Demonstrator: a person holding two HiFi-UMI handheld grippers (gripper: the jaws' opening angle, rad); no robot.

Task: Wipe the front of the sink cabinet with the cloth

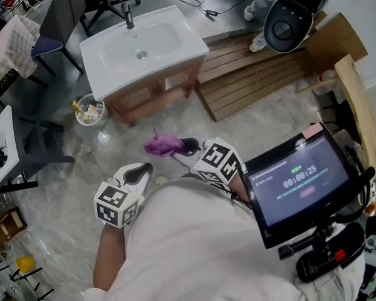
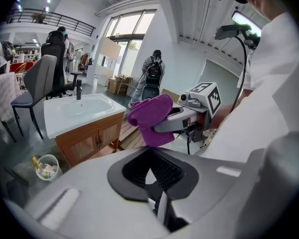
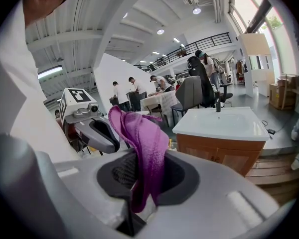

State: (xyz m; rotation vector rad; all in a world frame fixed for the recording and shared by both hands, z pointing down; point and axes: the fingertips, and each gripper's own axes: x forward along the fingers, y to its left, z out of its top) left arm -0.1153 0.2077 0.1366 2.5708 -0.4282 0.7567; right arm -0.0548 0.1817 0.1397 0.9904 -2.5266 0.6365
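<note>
The purple cloth is pinched in the right hand-held gripper, whose jaws are closed on its lower folds. The rest stands up and flops over in front of them. Just to that gripper's left, the left hand-held gripper has its jaws together with nothing between them.

The sink cabinet stands well ahead of both, with its wooden doors facing them and a white basin on top. A small waste basket sits on the floor at its left side.

No wiping has begun, and this looks like the approach. Next, the right hand-held gripper probably needs to go forward and down to door height, then lay a loose fold flat against the wood.
</note>
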